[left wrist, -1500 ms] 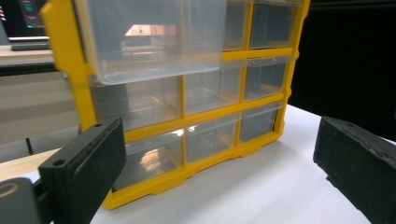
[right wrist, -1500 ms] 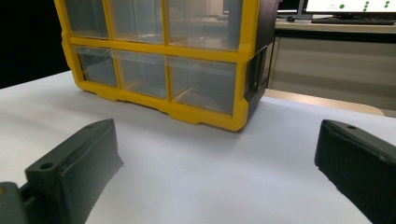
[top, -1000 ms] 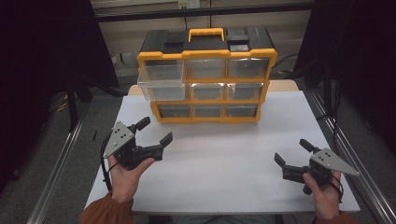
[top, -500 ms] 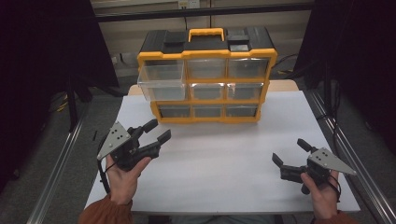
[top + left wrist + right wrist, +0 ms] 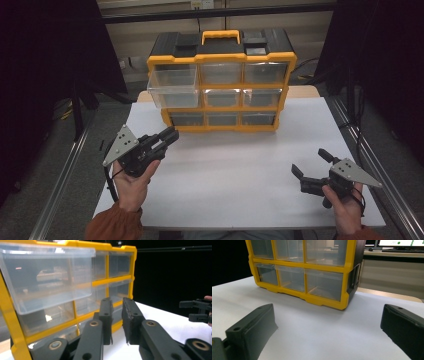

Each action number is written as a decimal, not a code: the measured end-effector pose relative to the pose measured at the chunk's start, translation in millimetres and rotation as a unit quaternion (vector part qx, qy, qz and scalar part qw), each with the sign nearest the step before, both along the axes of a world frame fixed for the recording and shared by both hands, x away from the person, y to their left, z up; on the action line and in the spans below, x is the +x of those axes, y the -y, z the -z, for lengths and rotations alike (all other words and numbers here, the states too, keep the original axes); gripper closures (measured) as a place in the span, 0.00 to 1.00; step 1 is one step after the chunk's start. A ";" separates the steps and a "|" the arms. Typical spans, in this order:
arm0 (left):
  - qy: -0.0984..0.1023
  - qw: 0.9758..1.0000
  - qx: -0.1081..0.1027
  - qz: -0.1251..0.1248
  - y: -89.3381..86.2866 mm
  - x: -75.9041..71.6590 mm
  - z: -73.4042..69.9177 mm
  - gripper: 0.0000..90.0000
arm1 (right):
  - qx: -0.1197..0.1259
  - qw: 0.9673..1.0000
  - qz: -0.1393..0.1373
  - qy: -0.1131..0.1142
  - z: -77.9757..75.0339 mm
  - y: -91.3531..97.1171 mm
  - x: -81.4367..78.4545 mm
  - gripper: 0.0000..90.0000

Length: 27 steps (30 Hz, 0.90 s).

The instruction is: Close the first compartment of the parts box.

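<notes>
Left hand-held gripper (image 5: 167, 136) just closing on nothing near the pulled-out drawer (image 5: 172, 87); right hand-held gripper (image 5: 311, 163) spread wide over bare counter (image 5: 235, 165).

Yellow-and-black organizer (image 5: 220, 90), clear drawers (image 5: 172, 87), white table (image 5: 240, 165), black grippers (image 5: 167, 137)

Bare table (image 5: 240, 165) lies free before the protruding drawer (image 5: 172, 87).

A white table (image 5: 240, 170) is stretching out in front of me from 6 o'clock towards 12. Aluminium rails are running alongside it at 8 o'clock (image 5: 62, 175) and 4 o'clock (image 5: 382, 172). Black curtains (image 5: 45, 60) are hanging at 10 o'clock. In the right gripper view, a lit monitor (image 5: 402, 243) is glowing at 1 o'clock.
</notes>
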State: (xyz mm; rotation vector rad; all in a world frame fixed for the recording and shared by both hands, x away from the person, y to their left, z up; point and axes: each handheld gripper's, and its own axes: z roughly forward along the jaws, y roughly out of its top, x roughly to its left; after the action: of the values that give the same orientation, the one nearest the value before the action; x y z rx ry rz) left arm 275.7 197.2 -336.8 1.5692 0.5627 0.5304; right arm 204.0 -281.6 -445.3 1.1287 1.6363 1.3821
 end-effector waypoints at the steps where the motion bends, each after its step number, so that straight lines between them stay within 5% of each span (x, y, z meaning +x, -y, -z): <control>1: 0.000 1.000 0.000 0.000 0.0 0.0 0.0 0.94 | 0.000 1.000 0.001 0.000 -0.1 0.1 -0.2 0.00; 9: 0.012 1.000 0.008 0.009 6.3 2.0 -8.7 1.00 | 0.000 1.000 0.001 -0.001 0.0 0.4 -0.6 0.00; 19: 0.001 1.000 0.018 0.003 9.8 13.6 -13.1 1.00 | 0.002 1.000 -0.004 0.000 0.1 0.3 -0.3 0.00; 27: 0.002 1.000 0.007 -0.002 15.2 22.4 -19.6 1.00 | 0.001 1.000 -0.003 -0.001 0.0 1.0 -0.3 0.00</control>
State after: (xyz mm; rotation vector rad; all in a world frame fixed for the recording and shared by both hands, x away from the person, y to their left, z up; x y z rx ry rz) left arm 298.1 182.0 -317.2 1.5812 0.5596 0.5413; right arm 203.8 -282.6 -445.3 1.1283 1.6415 1.3875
